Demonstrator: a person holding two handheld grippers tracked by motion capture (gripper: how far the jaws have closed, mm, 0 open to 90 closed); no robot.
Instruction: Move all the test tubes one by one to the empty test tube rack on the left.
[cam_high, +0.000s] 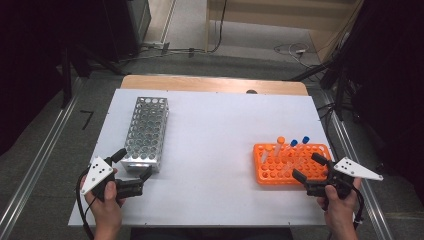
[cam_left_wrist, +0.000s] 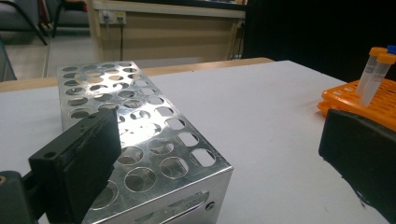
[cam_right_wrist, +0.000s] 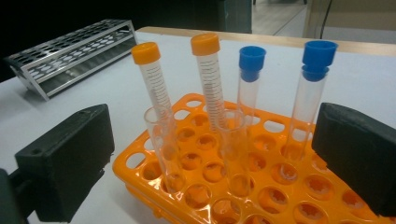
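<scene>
Left claw (cam_high: 134, 165): jaws wide apart, empty, at near end of metal rack (cam_high: 146, 131)
Right claw (cam_high: 311, 167): jaws apart, empty, at orange rack (cam_high: 265, 172)
Progress: likely at the start; all tubes in orange rack, metal rack holds none
Tubes: clear plastic, two orange-capped (cam_right_wrist: 152, 79), two blue-capped (cam_right_wrist: 250, 79), two uncapped (cam_right_wrist: 163, 144)
Metal rack: shiny perforated steel box on white worktop (cam_high: 215, 135)

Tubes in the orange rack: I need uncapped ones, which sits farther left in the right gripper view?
The uncapped tube below the left orange-capped tube; the other open tube stands right of it.
</scene>
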